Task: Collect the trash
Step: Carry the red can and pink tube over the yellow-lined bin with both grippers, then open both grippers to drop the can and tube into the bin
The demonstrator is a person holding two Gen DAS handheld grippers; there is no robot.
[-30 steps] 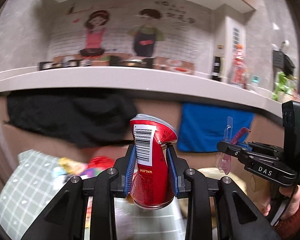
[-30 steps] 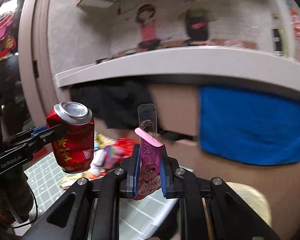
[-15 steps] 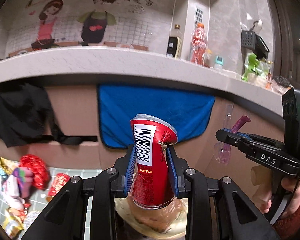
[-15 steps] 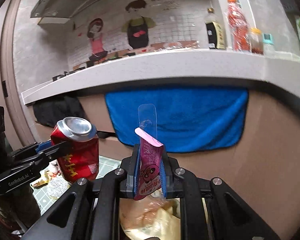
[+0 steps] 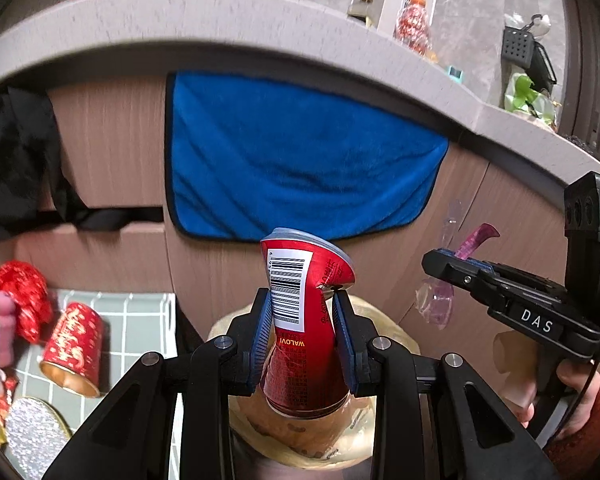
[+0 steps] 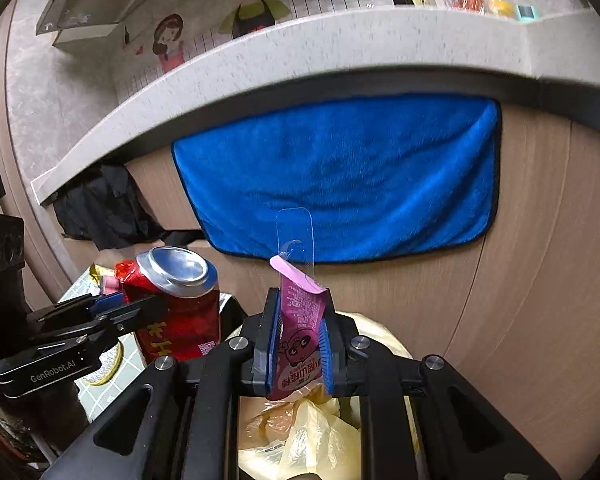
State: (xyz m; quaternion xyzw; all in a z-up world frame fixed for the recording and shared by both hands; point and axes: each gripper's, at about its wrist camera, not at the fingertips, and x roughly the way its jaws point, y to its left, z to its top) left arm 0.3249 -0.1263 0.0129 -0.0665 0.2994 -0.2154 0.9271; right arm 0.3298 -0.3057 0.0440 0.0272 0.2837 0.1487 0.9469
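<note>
My left gripper (image 5: 302,338) is shut on a dented red drink can (image 5: 300,320) and holds it upright over a bin lined with a pale yellow bag (image 5: 300,446). The can also shows in the right wrist view (image 6: 180,304). My right gripper (image 6: 298,344) is shut on a pink snack wrapper (image 6: 298,336) with a clear hang tab, above the same bag (image 6: 312,440). In the left wrist view the right gripper (image 5: 448,270) is to the right, level with the can.
A grid-pattern table (image 5: 132,320) at the left carries a red paper cup (image 5: 74,348) on its side, a red crumpled wrapper (image 5: 24,300) and other litter. A blue towel (image 5: 300,168) hangs on the wooden cabinet front under a grey countertop (image 5: 220,12).
Both grippers have swung right, away from the table, and tilted down. The bin's bag now lies under both of them. Both still hold their items.
</note>
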